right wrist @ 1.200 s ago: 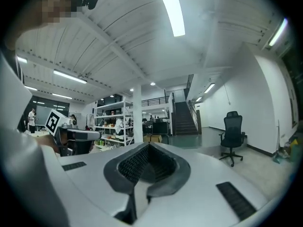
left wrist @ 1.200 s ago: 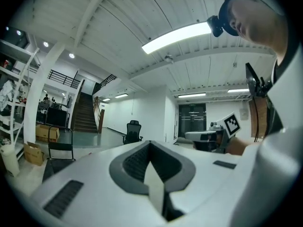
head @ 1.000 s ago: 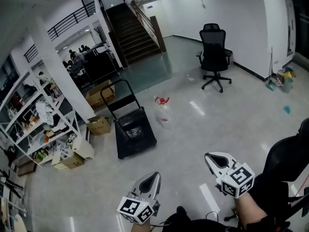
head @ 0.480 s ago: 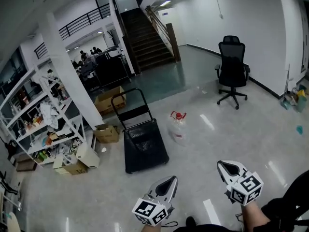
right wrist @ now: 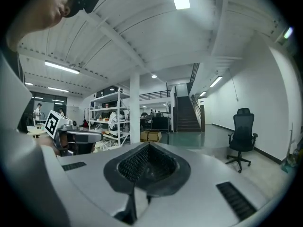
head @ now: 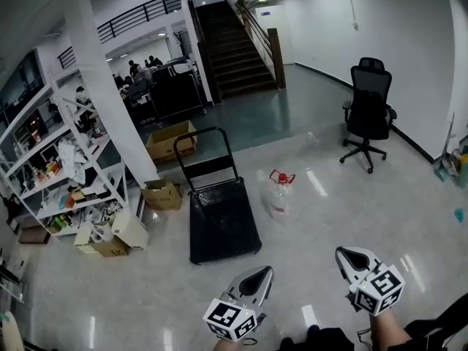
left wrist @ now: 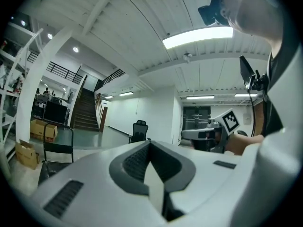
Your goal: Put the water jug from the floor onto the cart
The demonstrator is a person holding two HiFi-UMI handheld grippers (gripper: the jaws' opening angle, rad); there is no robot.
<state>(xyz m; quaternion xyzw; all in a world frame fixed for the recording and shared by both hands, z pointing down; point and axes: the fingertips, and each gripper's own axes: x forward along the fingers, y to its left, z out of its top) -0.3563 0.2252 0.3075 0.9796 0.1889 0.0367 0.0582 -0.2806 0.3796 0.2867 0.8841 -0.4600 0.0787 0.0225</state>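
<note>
Pressed together, the jaws of the left gripper meet in a closed point with nothing between them, low in the head view and just left of centre. The right gripper, at lower right, is closed the same way and holds nothing. Each carries its cube of square markers at the rear, toward the bottom edge, and both tips point up the frame across the pale glossy floor.

The clear plastic water jug with a red cap stands upright on that floor near the centre of the frame, well apart from both grippers. Just to its left, not touching it, sits the black flat platform cart, with its black tubular handle upright at the far end.

A brown cardboard box lies left of the cart, beside a white metal shelving rack crowded with goods at the left edge. A black swivel office chair stands at upper right, and a dark staircase rises at top centre.
</note>
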